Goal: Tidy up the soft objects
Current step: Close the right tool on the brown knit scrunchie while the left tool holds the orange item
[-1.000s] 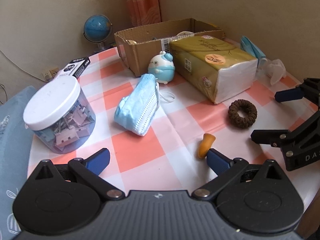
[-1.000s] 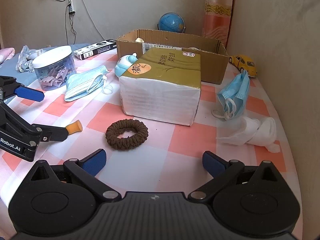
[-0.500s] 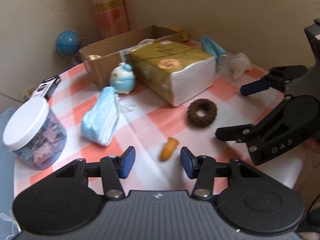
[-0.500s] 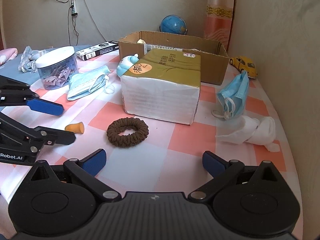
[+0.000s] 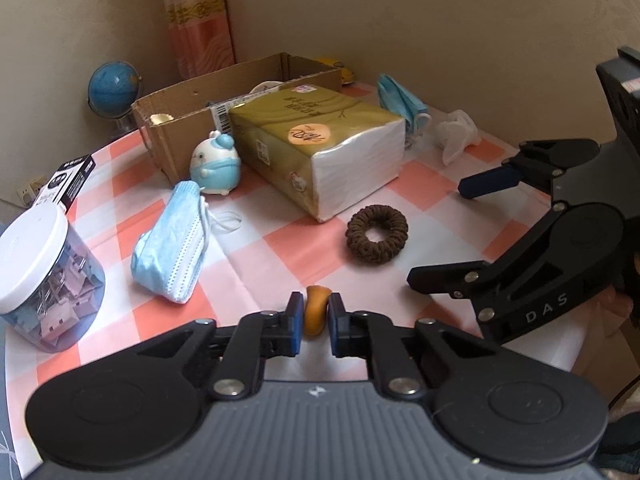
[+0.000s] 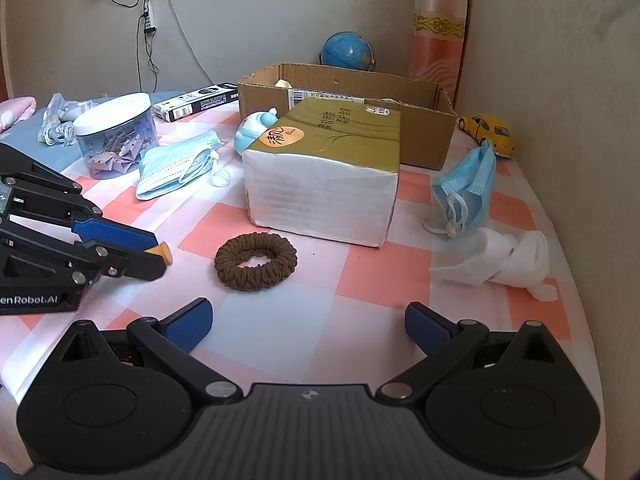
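Note:
My left gripper [image 5: 314, 320] is shut on a small orange foam earplug [image 5: 316, 308], pressed between the blue pads just above the checked tablecloth; from the right wrist view its orange tip [image 6: 166, 252] pokes out of the left gripper [image 6: 154, 250]. My right gripper [image 6: 306, 326] stands open over the cloth with nothing between its fingers. A brown hair scrunchie [image 5: 377, 234] [image 6: 256, 256] lies between the two grippers. Behind it sit a tissue pack [image 5: 320, 148] [image 6: 324, 176] and an open cardboard box [image 5: 192, 120] [image 6: 420, 120].
Two blue face masks [image 5: 172, 240] [image 6: 466, 188], a crumpled white tissue [image 6: 508, 258], a round plush toy [image 5: 216, 162], a jar of binder clips [image 5: 44, 276] [image 6: 116, 134], a black carton [image 6: 196, 100], a globe [image 6: 348, 50] and a yellow toy car [image 6: 488, 132] crowd the table. Wall runs along the right.
My left gripper's jaws went from wide open to shut on the orange earplug, and the gripper swung round toward it. The right gripper stayed where it was, open.

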The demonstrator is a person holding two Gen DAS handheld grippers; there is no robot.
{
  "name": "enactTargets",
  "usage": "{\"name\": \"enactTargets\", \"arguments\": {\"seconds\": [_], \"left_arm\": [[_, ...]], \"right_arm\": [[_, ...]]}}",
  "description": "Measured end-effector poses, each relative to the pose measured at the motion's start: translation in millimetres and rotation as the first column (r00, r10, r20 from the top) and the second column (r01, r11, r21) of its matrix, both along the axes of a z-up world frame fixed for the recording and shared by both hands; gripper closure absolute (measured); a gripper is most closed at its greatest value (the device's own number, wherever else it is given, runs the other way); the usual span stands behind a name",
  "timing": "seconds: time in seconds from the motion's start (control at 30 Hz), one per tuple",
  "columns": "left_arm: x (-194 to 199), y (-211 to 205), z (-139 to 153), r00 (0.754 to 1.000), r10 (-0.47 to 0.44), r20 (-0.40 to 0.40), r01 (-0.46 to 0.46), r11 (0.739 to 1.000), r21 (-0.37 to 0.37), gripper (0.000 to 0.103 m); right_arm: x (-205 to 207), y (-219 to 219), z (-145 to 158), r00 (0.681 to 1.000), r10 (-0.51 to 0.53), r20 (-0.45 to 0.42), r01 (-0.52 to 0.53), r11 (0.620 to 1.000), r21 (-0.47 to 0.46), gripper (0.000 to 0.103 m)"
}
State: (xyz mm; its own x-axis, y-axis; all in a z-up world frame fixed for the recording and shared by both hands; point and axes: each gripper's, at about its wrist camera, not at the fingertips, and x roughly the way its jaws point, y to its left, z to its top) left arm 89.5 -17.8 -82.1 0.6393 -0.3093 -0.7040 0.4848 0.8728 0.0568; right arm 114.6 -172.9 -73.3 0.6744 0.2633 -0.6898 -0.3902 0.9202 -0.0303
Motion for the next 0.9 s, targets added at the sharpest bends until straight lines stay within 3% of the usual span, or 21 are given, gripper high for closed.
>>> {"name": "enactTargets", "arguments": {"seconds": [0.47,0.73,0.9], "left_arm": [[10,4,-3,1.0,-0.008,-0.013,0.008,0.999,-0.045,0.093],[11,6,1,1.0,-0.015,-0.007,0.015,0.998,-0.057,0.094],[10,15,8,1.0,-0.007,-0.011,0.006,0.998,-0.063,0.094]], "right_arm": [[8,23,2,0.996,0.091,-0.021,-0.092,0.996,-0.011,0.006],[13,25,4,0.994,0.111,-0.011,-0.111,0.994,-0.012,0.021],[18,31,6,0.992,0.124,-0.004,-0.124,0.992,-0.01,0.039]]}}
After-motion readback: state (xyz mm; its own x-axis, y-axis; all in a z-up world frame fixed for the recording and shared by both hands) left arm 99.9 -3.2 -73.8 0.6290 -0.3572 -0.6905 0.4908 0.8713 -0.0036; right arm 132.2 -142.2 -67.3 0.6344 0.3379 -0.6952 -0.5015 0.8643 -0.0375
